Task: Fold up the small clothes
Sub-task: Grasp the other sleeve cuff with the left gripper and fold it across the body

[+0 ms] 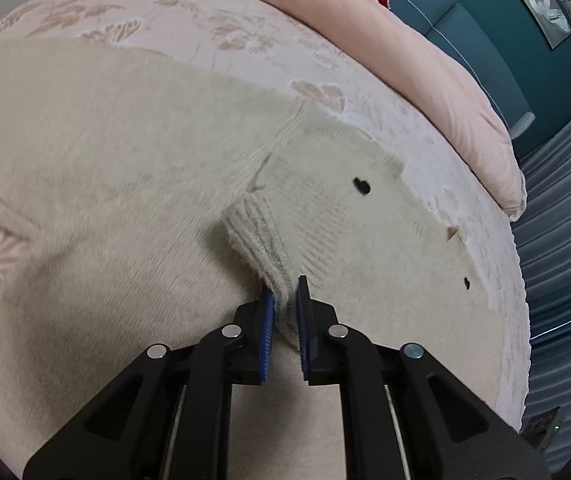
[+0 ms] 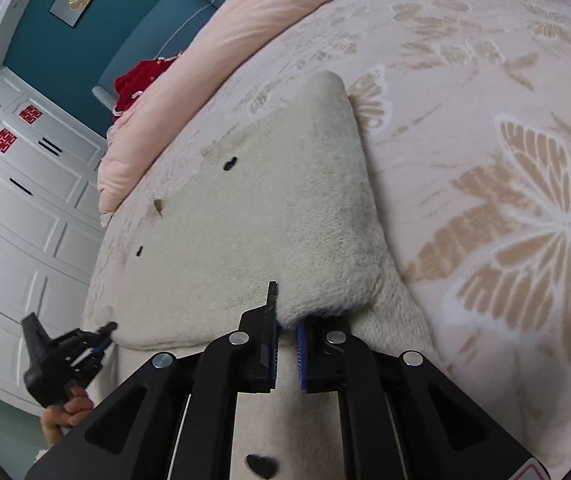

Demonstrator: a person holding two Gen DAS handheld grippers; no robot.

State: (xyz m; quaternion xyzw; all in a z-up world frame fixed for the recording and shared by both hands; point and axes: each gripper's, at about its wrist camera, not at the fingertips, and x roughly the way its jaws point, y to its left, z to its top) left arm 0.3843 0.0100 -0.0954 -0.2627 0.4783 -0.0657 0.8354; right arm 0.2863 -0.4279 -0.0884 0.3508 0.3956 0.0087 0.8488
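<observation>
cream knit sweater point(image 1: 105, 168), fuzzy, spread across center and left of the left wrist frame. ribbed cuff point(image 1: 257, 236) lifted at lower center. small black heart marks point(image 1: 361, 186) right of center. right wrist frame: folded corner point(image 2: 325, 92) peaks at upper center.

Cream sweater point(image 1: 105, 168) showing as fuzzy knit, matt; ribbed cuff point(image 1: 253, 236) looking coarser, chunkier. Small heart buttons point(image 1: 361, 186) appearing dark, matt. Left tongs point(image 1: 285, 304) and right tongs point(image 2: 285, 320) looking like black matt plastic, blue ribbed pads point(image 1: 269, 320) inside, shiny round metal pins point(image 1: 231, 331) catching light. Bedspread point(image 2: 485, 160) showing plush cloth with raised butterfly pattern. Pink quilt point(image 1: 405, 60) looking smooth, soft. Headboard point(image 1: 465, 20) appearing as teal padded upholstery. Wardrobe point(image 2: 25, 200) looking white, painted, satin.
</observation>
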